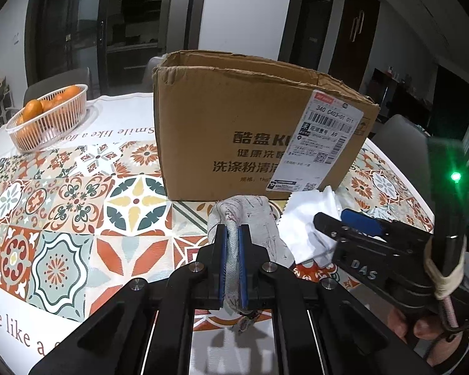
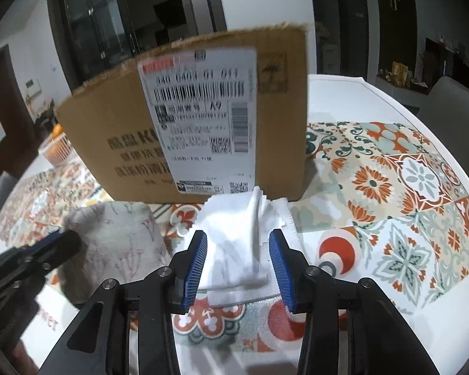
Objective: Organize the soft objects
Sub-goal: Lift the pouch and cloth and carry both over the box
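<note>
Nearest the lens at the bottom centre of the left wrist view, the left gripper (image 1: 233, 259) is clamped tight on a fold of the grey patterned cloth (image 1: 250, 218), which bunches up just in front of the cardboard box (image 1: 234, 118). In the right wrist view the right gripper (image 2: 238, 265) stands partly open at lower centre, its blue pads either side of the crumpled white cloth (image 2: 234, 250) without pressing it — the cloth lies on the tabletop (image 2: 390, 187) close against the box front. The step in hand looks like gathering the soft pieces for the box: the left one is secured, the right one not gripped. Next the right jaws would need to close on the white cloth, then both go up over the box rim. Whether the box holds anything cannot be seen; the white basket (image 1: 47, 118) at upper left holds oranges (image 1: 32, 107).
</note>
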`<state>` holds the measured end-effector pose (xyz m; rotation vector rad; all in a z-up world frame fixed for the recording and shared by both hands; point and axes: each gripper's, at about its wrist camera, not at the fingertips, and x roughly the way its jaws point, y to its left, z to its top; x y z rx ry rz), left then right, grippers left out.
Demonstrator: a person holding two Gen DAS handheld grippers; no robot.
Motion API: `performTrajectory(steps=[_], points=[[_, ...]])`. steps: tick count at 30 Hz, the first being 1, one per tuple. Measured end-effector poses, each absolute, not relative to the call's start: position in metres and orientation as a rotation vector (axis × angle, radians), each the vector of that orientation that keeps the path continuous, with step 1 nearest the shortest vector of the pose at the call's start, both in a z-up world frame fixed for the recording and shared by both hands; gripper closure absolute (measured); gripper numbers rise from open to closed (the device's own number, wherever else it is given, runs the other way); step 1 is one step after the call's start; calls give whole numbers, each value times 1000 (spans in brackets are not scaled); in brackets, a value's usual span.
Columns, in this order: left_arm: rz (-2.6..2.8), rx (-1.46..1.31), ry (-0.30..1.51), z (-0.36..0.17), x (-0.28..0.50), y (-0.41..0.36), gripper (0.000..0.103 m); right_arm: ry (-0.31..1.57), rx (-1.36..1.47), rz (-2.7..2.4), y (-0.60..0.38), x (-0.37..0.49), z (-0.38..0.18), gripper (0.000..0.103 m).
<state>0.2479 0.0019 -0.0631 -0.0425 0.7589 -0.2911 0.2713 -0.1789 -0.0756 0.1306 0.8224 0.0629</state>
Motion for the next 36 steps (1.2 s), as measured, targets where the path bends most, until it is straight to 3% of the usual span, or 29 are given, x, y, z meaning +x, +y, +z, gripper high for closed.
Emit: performTrajectory(steps=[3, 7, 10, 36], points=[[-292, -46, 762, -64, 249, 3, 94, 835, 105, 69, -173, 277, -81, 61], [-292, -54, 766, -65, 251, 4, 94, 851, 80, 71, -167, 280, -85, 84], [-296, -63, 766, -64, 250, 4, 94, 864, 98, 82, -169, 279, -86, 93], [-313, -89, 563, 14, 216, 16, 94, 598, 137, 86, -172, 227, 21, 95]])
